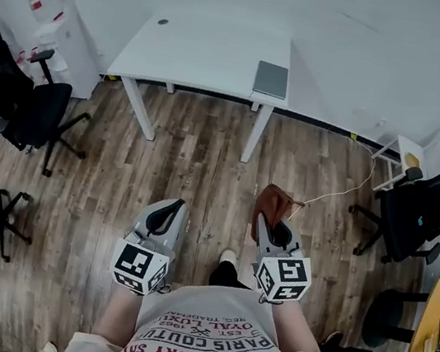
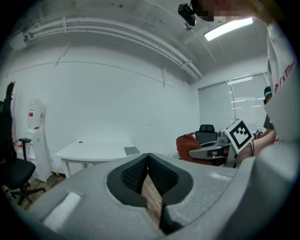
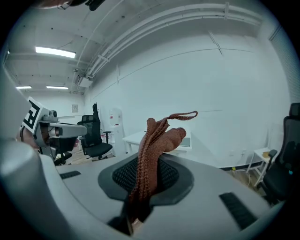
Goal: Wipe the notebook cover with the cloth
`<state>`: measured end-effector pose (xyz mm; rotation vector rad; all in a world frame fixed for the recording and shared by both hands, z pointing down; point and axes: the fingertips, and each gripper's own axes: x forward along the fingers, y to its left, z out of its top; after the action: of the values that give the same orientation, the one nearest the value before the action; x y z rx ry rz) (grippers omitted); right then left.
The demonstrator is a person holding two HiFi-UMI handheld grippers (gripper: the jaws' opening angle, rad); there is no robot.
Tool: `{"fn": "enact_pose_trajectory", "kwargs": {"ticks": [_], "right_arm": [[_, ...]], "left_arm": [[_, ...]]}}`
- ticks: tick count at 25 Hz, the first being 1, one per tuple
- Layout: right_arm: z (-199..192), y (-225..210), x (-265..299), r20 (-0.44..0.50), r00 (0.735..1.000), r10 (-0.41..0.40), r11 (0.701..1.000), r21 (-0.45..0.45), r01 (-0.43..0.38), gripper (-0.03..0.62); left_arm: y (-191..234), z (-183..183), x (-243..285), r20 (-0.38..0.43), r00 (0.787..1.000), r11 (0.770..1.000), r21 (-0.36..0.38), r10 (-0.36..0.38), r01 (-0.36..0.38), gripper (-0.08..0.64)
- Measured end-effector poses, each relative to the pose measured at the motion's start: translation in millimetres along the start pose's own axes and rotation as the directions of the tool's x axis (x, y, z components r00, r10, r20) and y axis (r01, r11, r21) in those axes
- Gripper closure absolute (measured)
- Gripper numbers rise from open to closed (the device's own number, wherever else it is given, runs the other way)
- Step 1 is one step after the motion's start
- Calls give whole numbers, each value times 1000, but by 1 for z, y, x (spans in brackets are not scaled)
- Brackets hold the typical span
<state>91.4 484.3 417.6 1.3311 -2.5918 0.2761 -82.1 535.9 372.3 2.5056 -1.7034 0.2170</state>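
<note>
A grey notebook [image 1: 271, 79] lies on the right end of the white table [image 1: 207, 52], far ahead of me across the wooden floor. The same notebook [image 2: 131, 150] shows small past the left jaws. My right gripper [image 1: 272, 221] is shut on a brown knitted cloth [image 1: 272, 202]; the cloth [image 3: 154, 145] stands up between the jaws with a loop at its top. My left gripper [image 1: 167, 215] is shut with nothing in it, its pads meeting at the tips in the left gripper view [image 2: 147, 161]. Both grippers are held low in front of my body.
Black office chairs stand at the left [image 1: 34, 115] and right [image 1: 427, 210]. A water dispenser [image 1: 57, 27] is beside the table's left end. A small white stool [image 1: 398, 159] with a cable [image 1: 343, 187] on the floor is to the right.
</note>
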Motion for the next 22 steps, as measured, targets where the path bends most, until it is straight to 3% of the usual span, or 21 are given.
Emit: {"fn": "enact_pose_trajectory", "kwargs": {"ticks": [4, 10, 15, 22], "right_arm": [[30, -58, 43, 12, 999, 38, 999, -13, -38, 517], [42, -119, 102, -22, 996, 91, 994, -66, -92, 516], [34, -155, 133, -59, 995, 85, 996, -30, -87, 515], [32, -199, 189, -93, 995, 40, 999, 5, -40, 515]], "left_arm": [[5, 27, 67, 11, 999, 1000, 5, 30, -30, 549], [-2, 38, 159, 9, 1000, 1000, 2, -3, 3, 549], [3, 27, 213, -37, 999, 999, -12, -30, 30, 549], [41, 26, 285, -46, 998, 999, -27, -47, 46, 549]]}}
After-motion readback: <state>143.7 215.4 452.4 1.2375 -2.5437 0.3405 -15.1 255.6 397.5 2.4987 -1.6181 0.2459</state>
